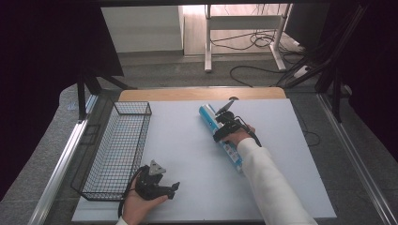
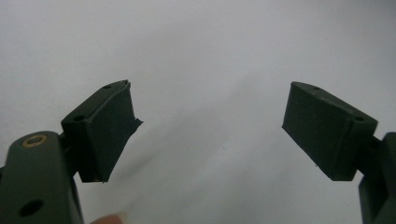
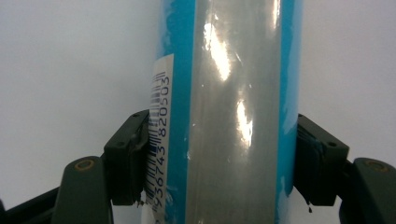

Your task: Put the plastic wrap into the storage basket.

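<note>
Right claw [image 3: 219, 158] around blue tube [image 3: 229, 93]

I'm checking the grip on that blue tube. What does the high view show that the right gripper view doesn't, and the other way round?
High view: a wire basket at the table's left, the left gripper open near it, and the tube's full length lying diagonally. Right gripper view: the fingers pressed against both sides of the tube, and a barcode label by the left finger. Both: the right gripper on the tube, over the white table.
</note>
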Demonstrator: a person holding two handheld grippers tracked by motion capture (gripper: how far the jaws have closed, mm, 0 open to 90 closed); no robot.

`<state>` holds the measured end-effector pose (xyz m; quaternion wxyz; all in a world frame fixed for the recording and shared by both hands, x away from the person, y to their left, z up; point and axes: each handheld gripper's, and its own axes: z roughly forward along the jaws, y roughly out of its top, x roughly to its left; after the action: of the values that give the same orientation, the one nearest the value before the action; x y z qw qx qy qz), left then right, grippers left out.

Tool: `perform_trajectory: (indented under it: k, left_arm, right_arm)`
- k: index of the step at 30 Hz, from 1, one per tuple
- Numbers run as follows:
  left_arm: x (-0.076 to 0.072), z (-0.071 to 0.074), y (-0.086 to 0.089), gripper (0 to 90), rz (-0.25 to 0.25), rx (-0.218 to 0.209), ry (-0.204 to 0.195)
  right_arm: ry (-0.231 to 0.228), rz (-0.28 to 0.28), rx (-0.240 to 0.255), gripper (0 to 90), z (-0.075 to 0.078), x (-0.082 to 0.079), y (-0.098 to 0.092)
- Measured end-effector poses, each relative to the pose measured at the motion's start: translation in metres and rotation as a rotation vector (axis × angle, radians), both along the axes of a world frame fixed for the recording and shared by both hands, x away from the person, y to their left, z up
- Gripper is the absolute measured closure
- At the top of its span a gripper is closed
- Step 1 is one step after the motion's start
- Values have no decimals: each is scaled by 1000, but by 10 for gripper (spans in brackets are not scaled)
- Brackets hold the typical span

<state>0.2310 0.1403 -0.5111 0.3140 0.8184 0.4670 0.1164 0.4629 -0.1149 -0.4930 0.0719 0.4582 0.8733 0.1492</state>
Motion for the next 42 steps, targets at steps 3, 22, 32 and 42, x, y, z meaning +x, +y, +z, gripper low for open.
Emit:
perform_trajectory:
  k: [3, 22, 32, 42]
  left_arm:
    - [0, 0, 0, 166, 1, -2, -1]
    - [-1, -3, -5, 167, -12, 9, 5]
    - [-2, -2, -5, 168, -12, 6, 2]
    - [-2, -2, -6, 168, -15, 9, 0]
  right_arm:
    - [12, -12, 16, 312, 1, 1, -1]
    - [-26, 16, 53, 320, 24, -9, -13]
    - [-44, 54, 59, 319, 42, -22, -19]
    - [-60, 94, 75, 320, 54, -34, -23]
